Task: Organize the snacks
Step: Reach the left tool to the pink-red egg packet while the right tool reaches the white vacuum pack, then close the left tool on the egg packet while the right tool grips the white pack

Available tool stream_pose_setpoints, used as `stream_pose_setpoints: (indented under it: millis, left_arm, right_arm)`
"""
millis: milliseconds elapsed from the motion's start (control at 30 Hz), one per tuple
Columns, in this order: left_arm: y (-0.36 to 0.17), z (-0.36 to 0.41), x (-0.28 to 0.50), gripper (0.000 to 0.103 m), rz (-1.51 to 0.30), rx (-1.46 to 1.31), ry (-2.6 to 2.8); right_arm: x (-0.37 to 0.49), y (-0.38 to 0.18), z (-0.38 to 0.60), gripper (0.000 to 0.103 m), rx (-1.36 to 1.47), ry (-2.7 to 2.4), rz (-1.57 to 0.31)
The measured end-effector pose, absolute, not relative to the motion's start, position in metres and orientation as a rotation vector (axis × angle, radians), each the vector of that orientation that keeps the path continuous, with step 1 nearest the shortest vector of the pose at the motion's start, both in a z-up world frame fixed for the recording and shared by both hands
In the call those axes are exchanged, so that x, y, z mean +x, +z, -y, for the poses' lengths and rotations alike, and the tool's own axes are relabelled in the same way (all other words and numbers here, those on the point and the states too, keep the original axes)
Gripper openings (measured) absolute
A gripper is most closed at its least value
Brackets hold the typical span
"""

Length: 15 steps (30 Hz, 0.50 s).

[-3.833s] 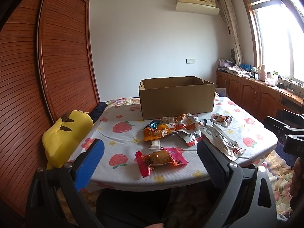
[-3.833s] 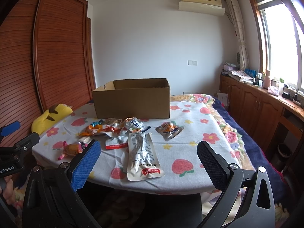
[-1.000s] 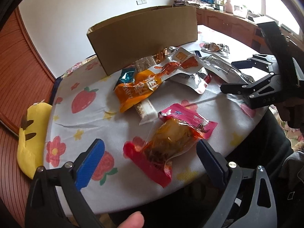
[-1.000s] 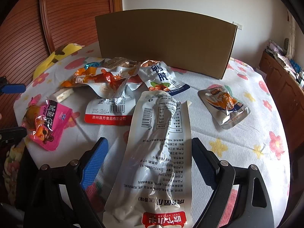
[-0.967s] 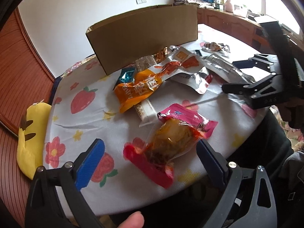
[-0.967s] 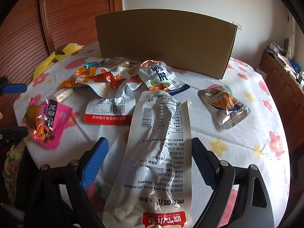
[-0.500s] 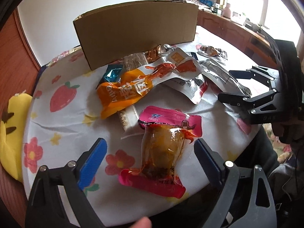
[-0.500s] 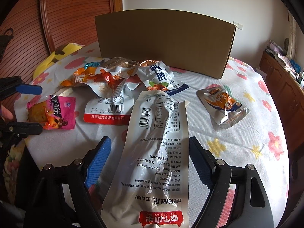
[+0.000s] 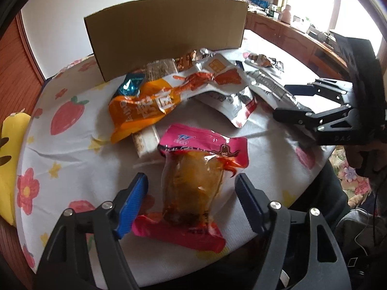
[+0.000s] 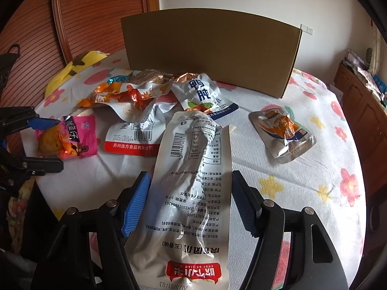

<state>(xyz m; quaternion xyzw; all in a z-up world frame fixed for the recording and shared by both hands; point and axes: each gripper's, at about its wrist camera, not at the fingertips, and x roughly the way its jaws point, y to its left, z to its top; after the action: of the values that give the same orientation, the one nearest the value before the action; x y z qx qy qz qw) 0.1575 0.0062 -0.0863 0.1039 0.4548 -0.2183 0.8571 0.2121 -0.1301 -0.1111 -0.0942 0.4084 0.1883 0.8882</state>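
Observation:
My left gripper (image 9: 191, 193) is open, its fingers on either side of a pink packet with an orange-brown snack (image 9: 196, 176) near the table's front edge; the packet also shows in the right wrist view (image 10: 67, 140). My right gripper (image 10: 191, 193) is open around a long silver pouch (image 10: 193, 188), seen from the left wrist as well (image 9: 273, 89). A cardboard box (image 10: 212, 50) stands behind the snack pile. An orange packet (image 9: 147, 111) and a white and blue pouch (image 10: 203, 96) lie in the pile.
A small silver and orange pouch (image 10: 283, 133) lies apart at the right. A yellow plush toy (image 10: 77, 67) sits at the table's left edge. The flower-print tablecloth (image 10: 302, 193) covers the round table. Wooden cabinets (image 9: 297, 38) line the right wall.
Both grippers have come down and forward over the table. The left jaws now straddle the pink packet and the right jaws have narrowed around the silver pouch.

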Motion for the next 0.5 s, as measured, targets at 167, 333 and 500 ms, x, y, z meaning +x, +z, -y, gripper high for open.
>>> stream_pose_setpoints:
  millis: [167, 333, 500]
  left_arm:
    - [-0.087, -0.006, 0.156, 0.067, -0.936, 0.216, -0.453]
    - [-0.084, -0.007, 0.149, 0.05, -0.92, 0.211, -0.451]
    - [-0.083, -0.009, 0.142, 0.045, -0.92, 0.193, -0.454]
  right_arm:
    - [0.214, -0.111, 0.128, 0.071, -0.199, 0.39, -0.854]
    - [0.221, -0.113, 0.125, 0.077, -0.194, 0.384, -0.853]
    - [0.224, -0.113, 0.125, 0.077, -0.189, 0.384, -0.85]
